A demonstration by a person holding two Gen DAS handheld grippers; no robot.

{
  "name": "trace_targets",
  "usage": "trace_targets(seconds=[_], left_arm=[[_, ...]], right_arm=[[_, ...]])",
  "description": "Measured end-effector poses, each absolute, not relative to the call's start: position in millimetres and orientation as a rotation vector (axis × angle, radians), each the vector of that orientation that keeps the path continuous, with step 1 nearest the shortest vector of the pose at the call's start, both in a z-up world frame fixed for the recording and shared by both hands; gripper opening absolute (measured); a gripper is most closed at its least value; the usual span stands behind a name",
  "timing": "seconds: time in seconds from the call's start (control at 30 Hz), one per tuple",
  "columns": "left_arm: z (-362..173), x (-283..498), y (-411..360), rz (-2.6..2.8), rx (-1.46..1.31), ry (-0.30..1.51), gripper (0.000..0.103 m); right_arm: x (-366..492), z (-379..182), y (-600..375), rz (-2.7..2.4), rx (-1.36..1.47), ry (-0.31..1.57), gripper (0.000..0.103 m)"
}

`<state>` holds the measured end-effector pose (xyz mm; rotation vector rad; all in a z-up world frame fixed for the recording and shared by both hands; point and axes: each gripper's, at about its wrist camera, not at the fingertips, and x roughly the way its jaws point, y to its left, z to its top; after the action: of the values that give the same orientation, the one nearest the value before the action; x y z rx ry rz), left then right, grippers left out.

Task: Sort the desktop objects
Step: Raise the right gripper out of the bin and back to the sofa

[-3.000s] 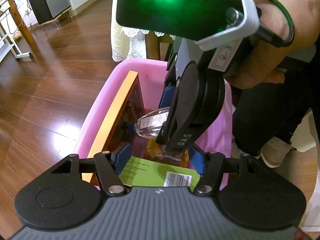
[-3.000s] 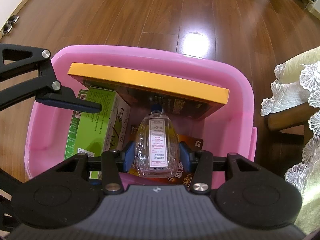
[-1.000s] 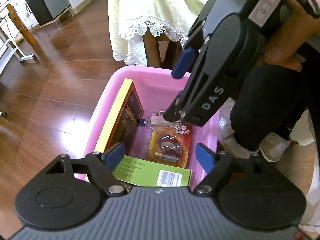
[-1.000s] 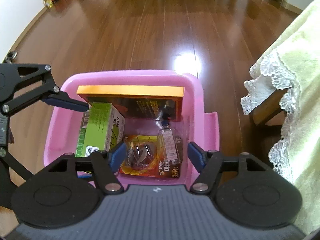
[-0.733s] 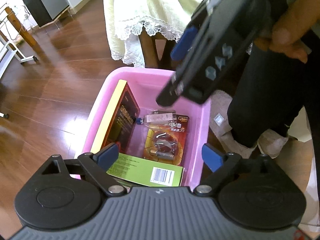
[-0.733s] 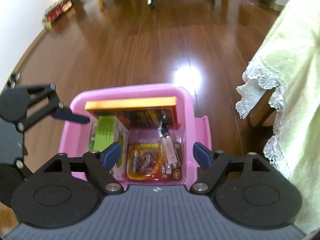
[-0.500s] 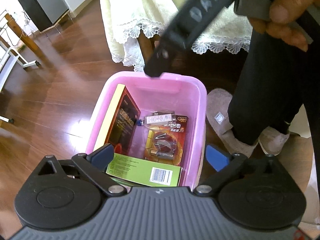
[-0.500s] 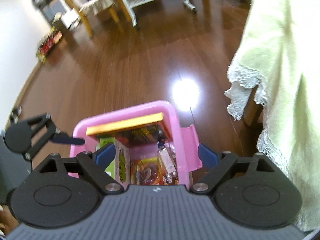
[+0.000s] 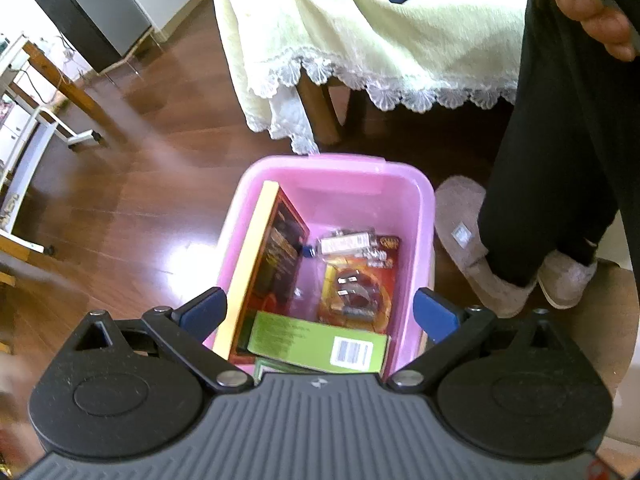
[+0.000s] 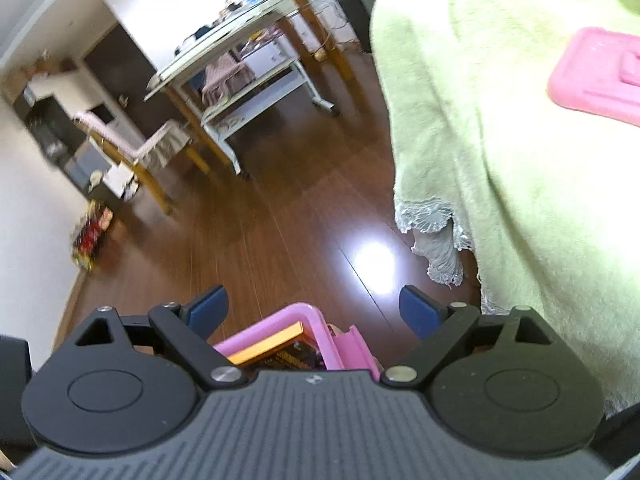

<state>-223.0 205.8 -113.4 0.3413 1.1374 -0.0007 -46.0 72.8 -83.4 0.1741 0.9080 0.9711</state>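
- Down on the brown wood-plank floor (image 9: pixel 120 208) stands a pink plastic bin (image 9: pixel 340 172), rectangular with rounded corners and glossy translucent walls, its long axis running away from the left wrist camera toward the table.
- Inside it, a flat book-like box (image 9: pixel 276 256) with a yellow-orange edge and dark printed face leans on its long edge against the bin's left wall, its length running along the bin.
- A small clear bottle (image 9: pixel 344 243) lies on its side across the bin, its blue cap pointing left toward that box.
- It rests over the top of a red and yellow blister pack (image 9: pixel 360 284), flat on the bottom, long axis along the bin.
- A green carton (image 9: pixel 316 346) with a barcode lies crosswise at the near end.
- The left gripper (image 9: pixel 320 308) hovers above the bin, jaws spread wide, blue pads holding nothing.
- The right gripper (image 10: pixel 316 308) is likewise wide apart and empty; it looks out over the floor, with only the bin's far corner under it.
- The table beside the bin wears a fuzzy pale-yellow cloth (image 10: pixel 520 160) with a lace hem; a pink lid (image 10: pixel 596 76) lies flat on it.
- A hand (image 9: pixel 588 4) grips the right tool at the top of the left view.
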Motion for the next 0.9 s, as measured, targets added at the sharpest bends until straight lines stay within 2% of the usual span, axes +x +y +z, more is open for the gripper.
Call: trace_targets(seconds=[0.43,0.9], left_arm=[[-80,-167,183,-0.032,0.412,1.010,0.100],[-31,-31,98,-0.200,0.481,0.761,0.100]], right_arm=[[10,-53,5,0.777,0.243,0.785,0.092],[113,-23,-157,0.388,0.235,0.651,0.093]])
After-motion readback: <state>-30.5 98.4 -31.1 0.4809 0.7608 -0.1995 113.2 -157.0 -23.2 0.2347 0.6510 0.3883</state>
